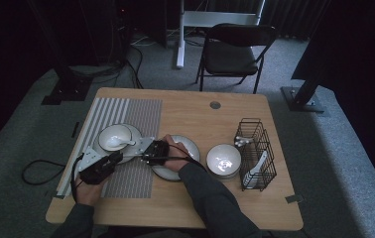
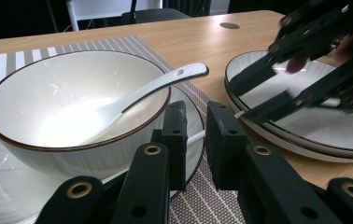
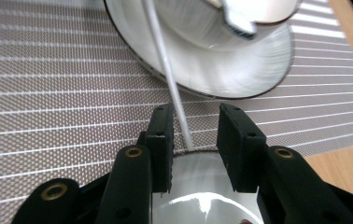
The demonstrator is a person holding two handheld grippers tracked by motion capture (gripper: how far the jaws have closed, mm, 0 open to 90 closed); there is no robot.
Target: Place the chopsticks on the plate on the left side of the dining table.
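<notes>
the left gripper [image 2: 195, 135] sits low over the striped placemat [image 1: 136, 178] near the desk's [image 1: 185, 208] left edge, jaws narrowly apart around a thin white chopstick [image 2: 198, 136], pads not visibly pressing. just beyond, the right gripper [image 3: 194, 140] stands open, the chopstick's tip between its pads, untouched. farther left, the chopstick lies against a plate [image 2: 191, 109] bearing a bowl [image 2: 72, 93] with a spoon [image 2: 151, 88].

A white ceramic bowl [image 1: 223, 159] sits lower right of centre on the light wooden surface [image 1: 190, 114], just beside a black wire basket [image 1: 256, 152] at its right. A black folding chair [image 1: 236, 51] stands on grey carpet [image 1: 22, 129] at the top
</notes>
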